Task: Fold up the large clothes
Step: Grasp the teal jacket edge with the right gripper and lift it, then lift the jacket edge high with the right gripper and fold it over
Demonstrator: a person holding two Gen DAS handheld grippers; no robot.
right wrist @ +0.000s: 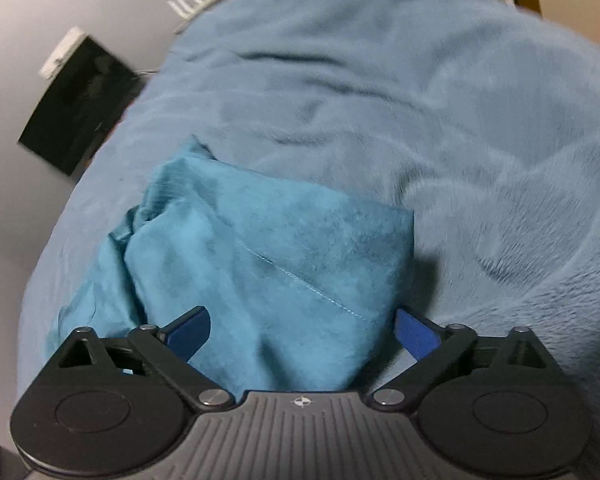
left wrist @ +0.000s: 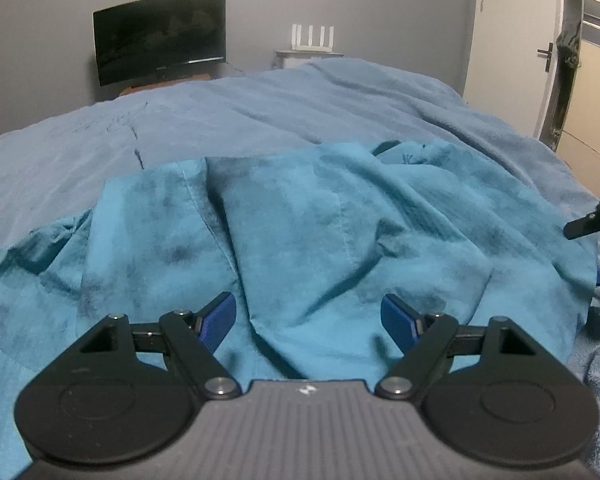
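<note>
One teal garment (left wrist: 300, 240) lies rumpled on the blue blanket (left wrist: 260, 112). Two grippers, left (left wrist: 308, 316) and right (right wrist: 302, 332), hover over it, jaws wide, holding nothing. One monitor (left wrist: 160, 36) stands beyond.

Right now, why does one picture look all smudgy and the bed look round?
Right wrist view: smeared, the monitor streaky, the blanket soft. Left wrist view: sharper, the teal garment shows seams. Both: the fisheye lens bulges the bed; dim light.

right gripper (right wrist: 302, 330) hangs over the rumpled teal garment (right wrist: 260, 264) with its blue pads (right wrist: 414, 334) spread wide, gripping nothing. fuzzy blue blanket (right wrist: 460, 128) underneath, dark monitor (right wrist: 80, 108) top left.
</note>
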